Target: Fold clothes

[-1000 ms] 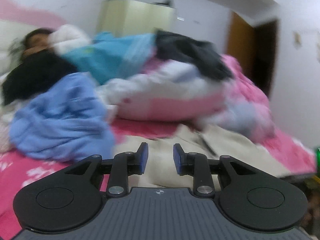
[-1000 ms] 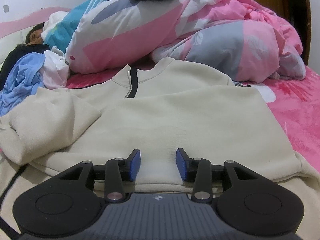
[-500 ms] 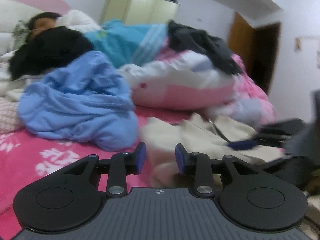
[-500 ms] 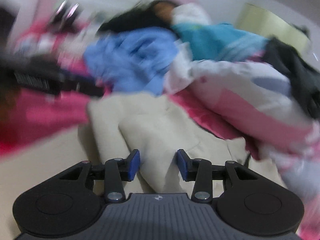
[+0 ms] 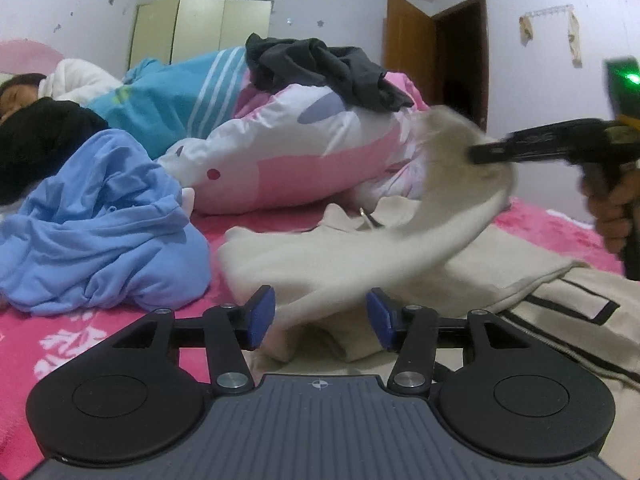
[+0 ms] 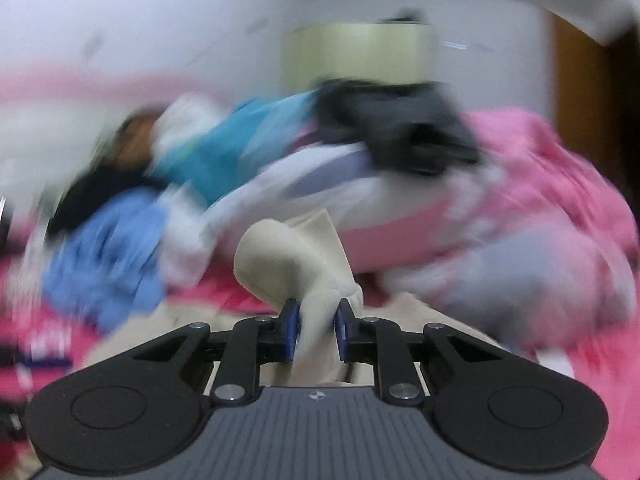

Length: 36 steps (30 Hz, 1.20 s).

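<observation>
A cream zip sweatshirt point(image 5: 360, 248) lies spread on the pink bed. My left gripper point(image 5: 321, 318) sits low over its near edge. Its jaws are opening, and a fold of cream cloth lies between the blue pads point(image 5: 262, 312) without being pressed. In the right wrist view my right gripper point(image 6: 317, 330) is closing, its pads pinching a bunched piece of the sweatshirt point(image 6: 288, 264). The left wrist view shows the right gripper point(image 5: 480, 152) at the far right, lifting that cream sleeve above the bed, with a hand point(image 5: 612, 208) behind it.
A crumpled light-blue garment point(image 5: 100, 232) lies left of the sweatshirt. Behind it is a pink-and-white duvet point(image 5: 300, 152) with a dark grey garment point(image 5: 320, 68) on top. A person point(image 5: 24, 92) lies at the far left. A wardrobe point(image 5: 200, 28) and a doorway point(image 5: 460, 60) stand beyond.
My right gripper has closed on cream cloth and risen with it. My left gripper's jaws have widened and it has sunk lower over the sweatshirt's edge.
</observation>
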Available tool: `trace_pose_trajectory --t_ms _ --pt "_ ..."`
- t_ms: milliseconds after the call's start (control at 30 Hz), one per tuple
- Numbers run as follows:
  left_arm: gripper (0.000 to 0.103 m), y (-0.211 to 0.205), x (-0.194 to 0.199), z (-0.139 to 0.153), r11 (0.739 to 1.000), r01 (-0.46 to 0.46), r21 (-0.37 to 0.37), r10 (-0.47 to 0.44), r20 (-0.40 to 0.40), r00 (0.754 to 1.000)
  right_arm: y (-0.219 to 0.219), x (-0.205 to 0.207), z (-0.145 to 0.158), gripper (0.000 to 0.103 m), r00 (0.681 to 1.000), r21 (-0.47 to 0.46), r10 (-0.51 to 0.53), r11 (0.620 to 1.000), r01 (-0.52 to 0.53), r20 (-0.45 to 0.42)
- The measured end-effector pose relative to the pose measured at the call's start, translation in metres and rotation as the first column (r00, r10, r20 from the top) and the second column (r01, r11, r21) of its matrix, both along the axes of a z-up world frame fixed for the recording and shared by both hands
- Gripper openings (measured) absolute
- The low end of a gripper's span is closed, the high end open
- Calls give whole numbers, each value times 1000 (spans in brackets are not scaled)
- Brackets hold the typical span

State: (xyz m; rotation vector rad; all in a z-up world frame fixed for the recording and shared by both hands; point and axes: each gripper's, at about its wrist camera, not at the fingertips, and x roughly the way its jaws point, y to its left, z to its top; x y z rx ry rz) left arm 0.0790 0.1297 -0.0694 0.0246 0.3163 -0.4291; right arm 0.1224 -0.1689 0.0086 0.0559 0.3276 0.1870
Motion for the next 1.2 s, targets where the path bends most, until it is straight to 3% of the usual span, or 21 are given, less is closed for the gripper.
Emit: trace_pose_trajectory --t_ms 100,200,233,267,333,500,567,600,667,700,767,900,967,1067,1133,1200 --pt "51 -4 0 -1 1000 -2 24 2 0 1000 -54 -1 -33 23 983 224 -85 967 121 -165" --pt "51 -6 0 -2 999 -13 46 13 0 1000 -92 -2 -73 26 938 416 -73 883 218 -338" --pt "51 -6 1 -3 999 -18 50 18 -3 1000 -96 -3 -80 28 931 456 -64 859 234 -358" --pt "51 -6 1 -3 998 -24 52 24 -6 1000 -99 -5 -84 31 928 485 -61 839 248 -369" --pt "51 -6 3 -3 998 -32 55 33 -11 999 -101 -6 -81 48 931 507 -69 823 257 -359" --pt "51 -8 2 -4 997 -17 73 18 -15 1000 -111 -3 -73 63 931 561 -100 774 294 -350" --pt "51 -10 1 -6 996 1 85 1 -21 1000 -114 6 -78 64 903 548 -135 755 360 -407" --pt "51 -11 2 -6 996 4 93 -2 -26 1000 -114 12 -81 62 883 532 -155 747 398 -443" --pt "51 -13 2 -8 994 6 107 -3 -32 999 -115 23 -85 41 845 506 -185 730 460 -502" --pt "51 -14 2 -8 994 7 113 -3 -35 999 -115 30 -84 24 834 502 -194 720 479 -516" --pt "52 -16 2 -9 992 2 127 2 -35 999 -109 40 -66 16 858 518 -187 729 447 -478" --pt "51 -21 2 -11 986 -12 166 18 -31 999 -88 44 6 14 961 555 -130 794 249 -244" --pt "51 -24 2 -11 983 -13 184 19 -29 999 -87 34 32 13 980 534 -142 822 196 -141" --pt "51 -27 1 -12 978 -11 207 17 -27 1000 -101 16 28 13 972 479 -204 846 235 -117" --pt "51 -29 1 -13 976 -8 218 15 -30 999 -116 15 -8 13 938 418 -257 844 335 -234" --pt "51 -30 0 -13 974 -4 226 11 -32 999 -132 14 -44 13 887 388 -294 817 426 -356"
